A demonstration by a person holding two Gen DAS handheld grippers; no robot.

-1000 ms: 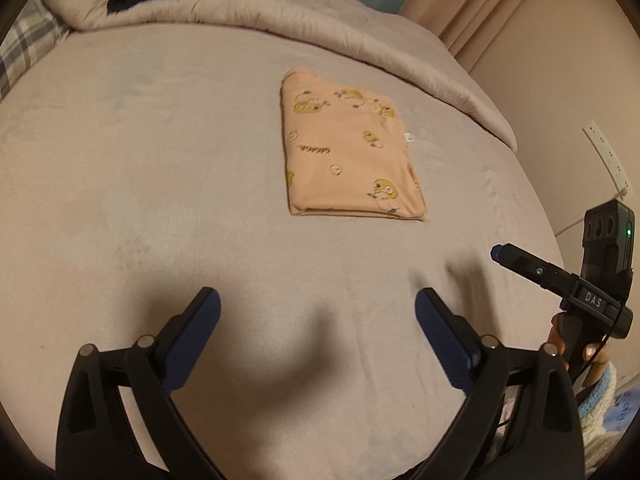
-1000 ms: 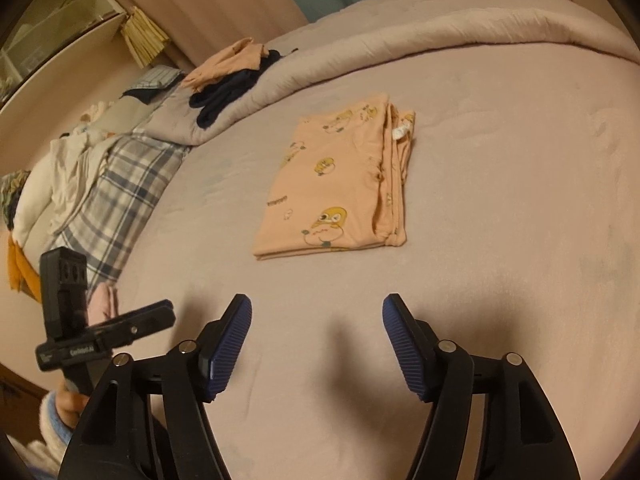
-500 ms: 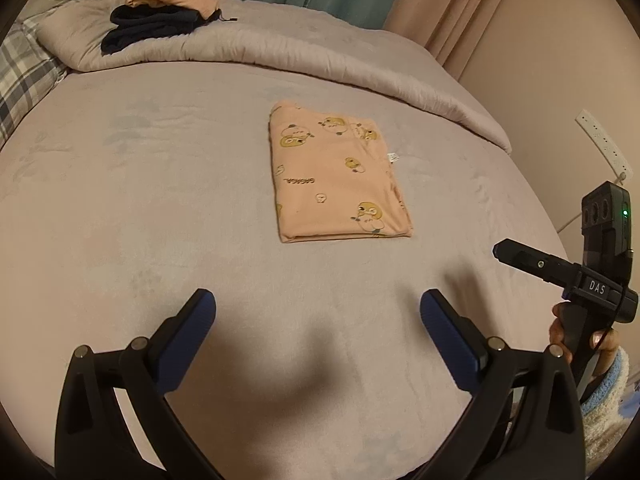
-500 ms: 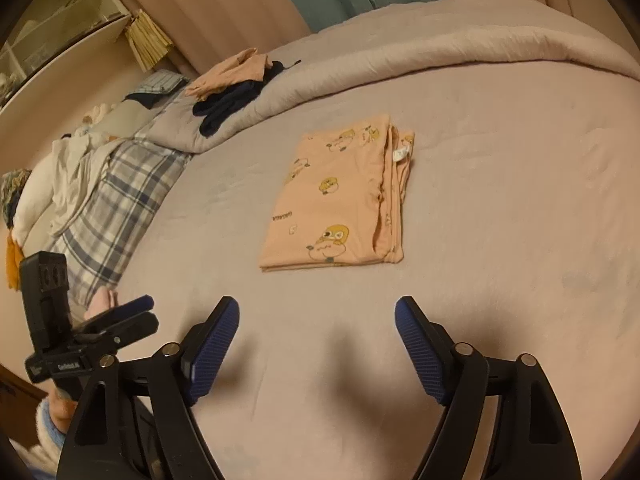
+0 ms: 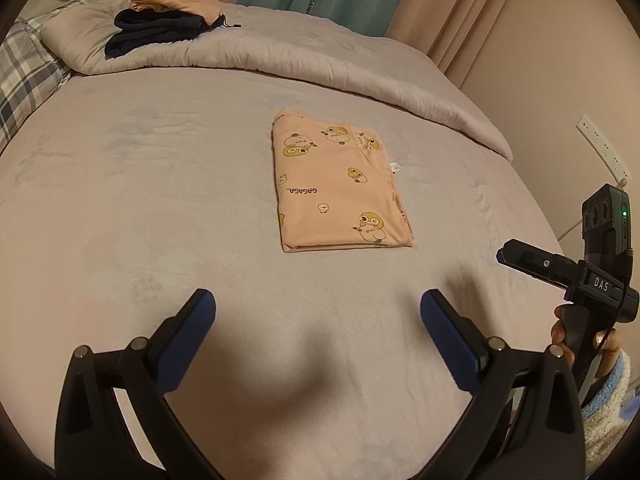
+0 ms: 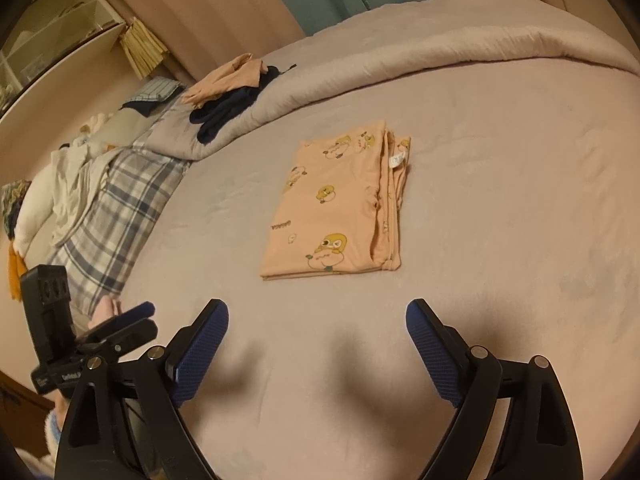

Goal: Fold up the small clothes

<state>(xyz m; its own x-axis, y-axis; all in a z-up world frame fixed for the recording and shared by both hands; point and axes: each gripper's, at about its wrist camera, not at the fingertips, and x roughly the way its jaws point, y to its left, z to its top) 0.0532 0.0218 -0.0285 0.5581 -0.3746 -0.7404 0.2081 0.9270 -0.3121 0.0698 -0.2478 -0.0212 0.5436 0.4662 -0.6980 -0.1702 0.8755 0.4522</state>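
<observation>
A peach garment with yellow cartoon prints [image 5: 340,188] lies folded into a flat rectangle on the grey bed sheet [image 5: 140,200]; it also shows in the right wrist view [image 6: 340,208]. My left gripper [image 5: 318,316] is open and empty, held above the sheet well short of the garment. My right gripper [image 6: 318,324] is open and empty, also short of the garment's near edge. The right gripper shows at the right edge of the left wrist view [image 5: 520,254], and the left gripper at the lower left of the right wrist view [image 6: 140,316].
A rolled grey duvet [image 5: 320,64] runs along the far side with a dark and a peach garment piled on it [image 5: 160,20]. A plaid pillow [image 6: 120,216] and white clothes [image 6: 72,184] lie at the left. A wall socket strip [image 5: 604,152] is on the right.
Both grippers have pulled back and up from the folded garment, so more of the far bed and curtains shows. Both stay open. The garment has not moved.
</observation>
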